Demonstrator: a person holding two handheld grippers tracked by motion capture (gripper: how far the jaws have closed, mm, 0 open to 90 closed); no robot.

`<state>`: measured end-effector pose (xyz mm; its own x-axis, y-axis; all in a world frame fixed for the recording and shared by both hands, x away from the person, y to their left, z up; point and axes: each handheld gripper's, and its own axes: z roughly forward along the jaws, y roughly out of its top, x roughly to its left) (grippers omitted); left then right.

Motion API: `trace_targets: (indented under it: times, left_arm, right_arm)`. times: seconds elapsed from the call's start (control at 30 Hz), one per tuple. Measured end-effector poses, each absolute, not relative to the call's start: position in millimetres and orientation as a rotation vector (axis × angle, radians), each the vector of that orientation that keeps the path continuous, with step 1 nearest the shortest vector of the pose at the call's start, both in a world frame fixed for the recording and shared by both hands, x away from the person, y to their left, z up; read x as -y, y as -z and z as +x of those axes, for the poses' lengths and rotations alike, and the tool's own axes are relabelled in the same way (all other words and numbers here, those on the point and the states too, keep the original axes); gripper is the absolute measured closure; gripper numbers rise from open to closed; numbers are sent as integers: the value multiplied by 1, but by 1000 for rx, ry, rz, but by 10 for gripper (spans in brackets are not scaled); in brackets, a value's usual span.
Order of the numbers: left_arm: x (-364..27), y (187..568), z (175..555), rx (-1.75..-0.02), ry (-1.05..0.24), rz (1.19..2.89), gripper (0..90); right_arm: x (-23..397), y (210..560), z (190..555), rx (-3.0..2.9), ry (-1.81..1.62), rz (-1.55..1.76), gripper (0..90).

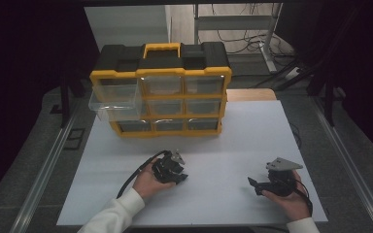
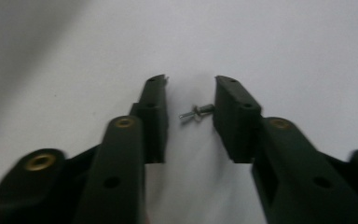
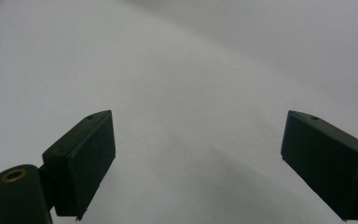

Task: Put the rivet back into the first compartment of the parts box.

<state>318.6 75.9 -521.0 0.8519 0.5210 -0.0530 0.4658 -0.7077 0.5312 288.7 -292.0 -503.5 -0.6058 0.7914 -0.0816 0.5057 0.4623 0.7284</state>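
Honestly, my left gripper [image 2: 191, 93] sits half-open around the small rivet [image 2: 196, 112], not yet pinching, so it could roll away.

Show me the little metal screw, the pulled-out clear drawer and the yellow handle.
screw [image 2: 196, 112], left gripper view, on its shank between the jaws.
clear drawer [image 1: 115, 103], high view, on its front wall.
yellow handle [image 1: 161, 47], high view, on its top bar.

A white table [image 1: 252, 131] stands on grey floor [image 1: 34, 160], with dark curtains [image 1: 24, 58] on both sides.
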Motion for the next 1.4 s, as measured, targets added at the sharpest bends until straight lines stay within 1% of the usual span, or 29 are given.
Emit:
trace_targets:
  times: [0.03, 0.07, 0.23, 0.27, 0.3, 0.57, 0.7, 0.97, 1.23, 1.4]
  left_arm:
    - [-76, 521, 318, -707, -133, 2486, 726]
    - [-75, 521, 318, -692, -144, 2493, 736]
    - [-75, 521, 318, -678, -139, 2499, 747]
    - [-75, 521, 318, -670, -124, 2493, 775]
    - [-75, 521, 318, -680, -117, 2482, 830]
    - [-75, 520, 318, -680, -130, 2493, 834]
    - [-83, 512, 319, -705, -77, 2446, 834]
    - [-119, 479, 310, -748, -50, 2338, 834]
    - [-169, 448, 296, -817, -72, 2228, 835]
    - [-205, 432, 289, -866, -106, 2183, 834]
  right_arm:
    - [292, 503, 289, -2305, -946, 1088, 102]
    - [292, 503, 289, -2305, -946, 1088, 103]
    - [292, 503, 289, -2307, -946, 1087, 103]
    - [292, 503, 289, -2308, -946, 1086, 104]
    - [292, 504, 289, -2308, -946, 1086, 103]
    - [292, 503, 289, -2307, -945, 1083, 104]
    - [293, 503, 289, -2304, -948, 1085, 104]
    - [292, 503, 289, -2307, -945, 1085, 105]
    - [292, 503, 289, -2306, -943, 1089, 105]
    - [292, 504, 289, -2307, -941, 1090, 106]
